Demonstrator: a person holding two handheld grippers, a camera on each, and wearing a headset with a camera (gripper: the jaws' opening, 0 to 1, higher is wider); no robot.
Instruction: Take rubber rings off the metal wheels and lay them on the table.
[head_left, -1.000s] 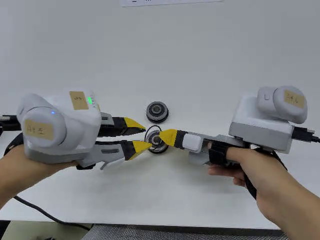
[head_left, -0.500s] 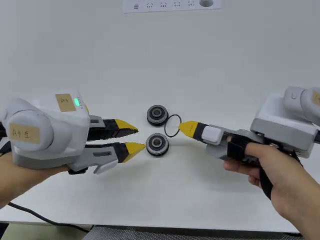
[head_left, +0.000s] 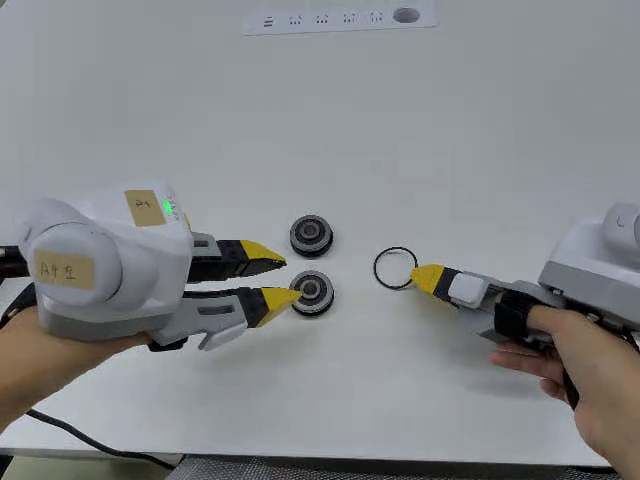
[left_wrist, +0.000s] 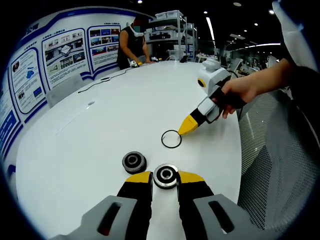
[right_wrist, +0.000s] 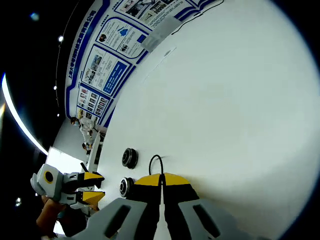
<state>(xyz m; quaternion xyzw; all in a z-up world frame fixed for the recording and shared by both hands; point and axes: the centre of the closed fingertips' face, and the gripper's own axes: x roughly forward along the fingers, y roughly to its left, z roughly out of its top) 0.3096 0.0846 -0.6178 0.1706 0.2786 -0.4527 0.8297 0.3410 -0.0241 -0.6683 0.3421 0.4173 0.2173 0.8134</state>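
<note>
Two metal wheels lie on the white table (head_left: 330, 390), the far wheel (head_left: 312, 235) (left_wrist: 134, 162) (right_wrist: 129, 156) and the near wheel (head_left: 313, 291) (left_wrist: 165, 172) (right_wrist: 125, 186). My left gripper (head_left: 275, 279) (left_wrist: 165, 179) is open, its yellow tips flanking the near wheel, the lower tip at its rim. To the right, my right gripper (head_left: 425, 276) (right_wrist: 161, 178) (left_wrist: 189, 126) is shut on the edge of a thin black rubber ring (head_left: 395, 267) (left_wrist: 171, 139) (right_wrist: 156, 164). The ring hangs low over the table, right of both wheels; whether it touches the surface I cannot tell.
A white power strip (head_left: 340, 18) runs along the table's far side. A black cable (head_left: 70, 425) trails off the front edge at the lower left. A person (left_wrist: 132, 42) stands at the far end of the long table.
My right gripper has pulled the rubber ring away from the near wheel and carried it to the right. The left gripper has stayed at the near wheel.
</note>
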